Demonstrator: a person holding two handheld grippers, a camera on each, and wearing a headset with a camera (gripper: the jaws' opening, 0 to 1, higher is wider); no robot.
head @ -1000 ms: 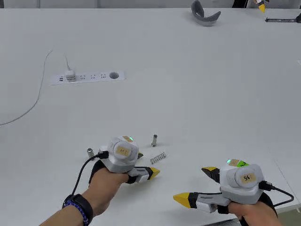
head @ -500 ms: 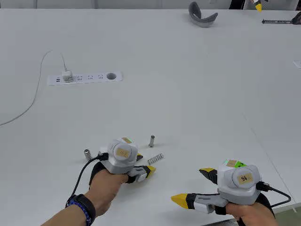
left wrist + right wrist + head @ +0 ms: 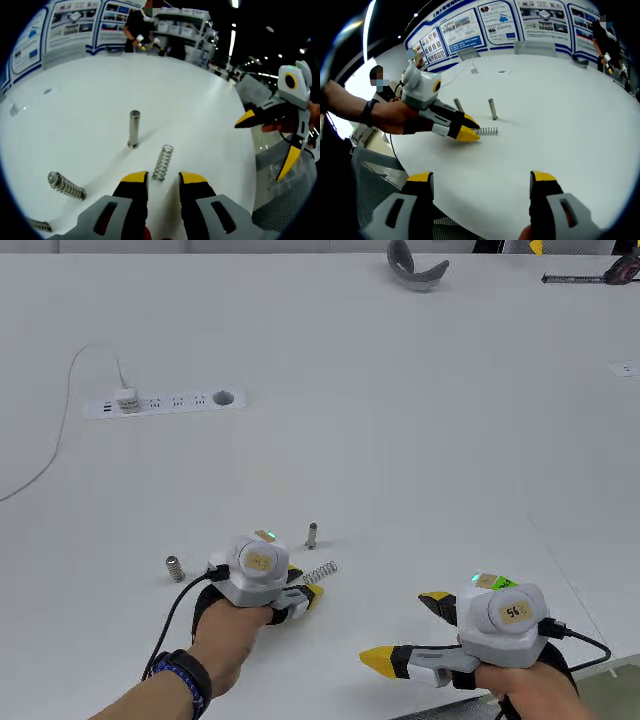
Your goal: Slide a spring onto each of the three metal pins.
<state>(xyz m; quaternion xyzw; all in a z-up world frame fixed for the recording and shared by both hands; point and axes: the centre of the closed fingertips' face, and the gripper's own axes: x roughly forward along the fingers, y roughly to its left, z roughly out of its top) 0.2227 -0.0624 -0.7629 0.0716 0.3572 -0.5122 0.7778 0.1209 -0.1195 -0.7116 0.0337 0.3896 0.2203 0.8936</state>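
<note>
Workbench, mid-task: the left claw (image 3: 163, 179) hovers low over the white counter (image 3: 420, 440), its yellow tips set narrowly apart and holding nothing, with a loose spring (image 3: 162, 162) lying on its side just ahead of them. A bare metal pin (image 3: 133, 129) stands upright just beyond, and a pin already wearing a spring (image 3: 174, 568) stands off to the left. The right claw (image 3: 481, 179), spread wide and empty, waits near the counter's edge, well apart from the work. The risk from here, by the look of it, is that the spring is thin and round: a pinch slightly off-centre could send it rolling or flicking across the smooth top, or squash its coils, and a claw brushing the bare pin could topple it. Where the third pin stands is hard to say: a coiled shape (image 3: 37, 225) at the lower-left margin of the left gripper view is cut off, and in the head view the left hand (image 3: 235, 625) covers that patch. Whether the tips touch the spring cannot be made out
</note>
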